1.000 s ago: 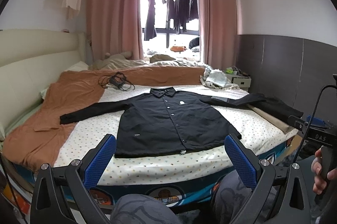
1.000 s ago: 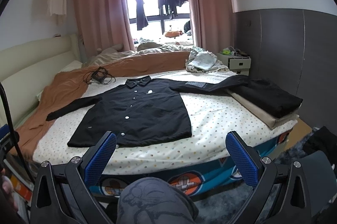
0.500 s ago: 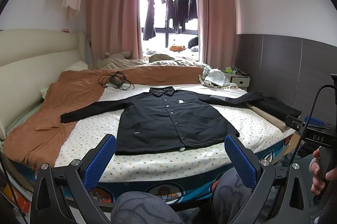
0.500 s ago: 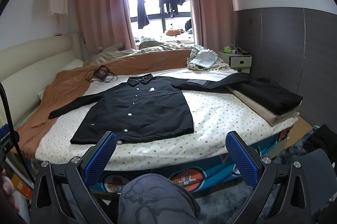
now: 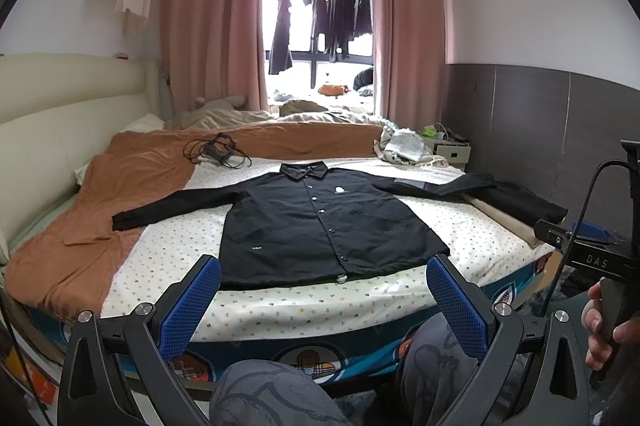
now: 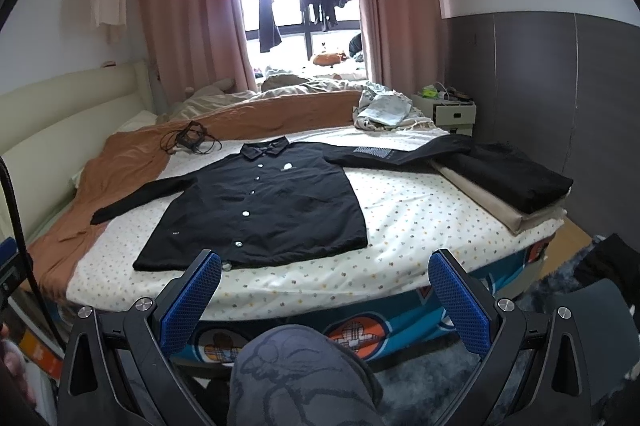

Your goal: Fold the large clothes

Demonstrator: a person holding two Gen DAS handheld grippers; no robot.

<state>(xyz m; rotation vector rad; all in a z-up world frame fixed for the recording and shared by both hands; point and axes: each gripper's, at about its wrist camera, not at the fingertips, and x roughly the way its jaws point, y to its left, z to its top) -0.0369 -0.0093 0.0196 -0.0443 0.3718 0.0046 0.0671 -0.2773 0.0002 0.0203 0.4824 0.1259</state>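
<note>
A black long-sleeved button shirt [image 5: 320, 222] lies flat, front up, on the bed [image 5: 360, 290], collar away from me and both sleeves spread out. It also shows in the right wrist view [image 6: 260, 209]. Its right sleeve end rests on a folded black garment [image 6: 516, 177]. My left gripper [image 5: 320, 290] is open and empty, short of the bed's near edge and below the shirt's hem. My right gripper [image 6: 324, 286] is open and empty, also short of the near edge.
An orange-brown blanket [image 5: 120, 185] covers the bed's left and far side. A black cable bundle [image 5: 214, 149] lies near the collar. Folded beige cloth [image 6: 500, 209] sits under the black garment at the right edge. A bedside cabinet [image 6: 452, 111] stands far right. My knees [image 6: 300, 378] are below.
Both grippers have tilted or risen slightly, so the bed and shirt sit a little lower in view. The shirt has not moved. Both grippers stay open.
</note>
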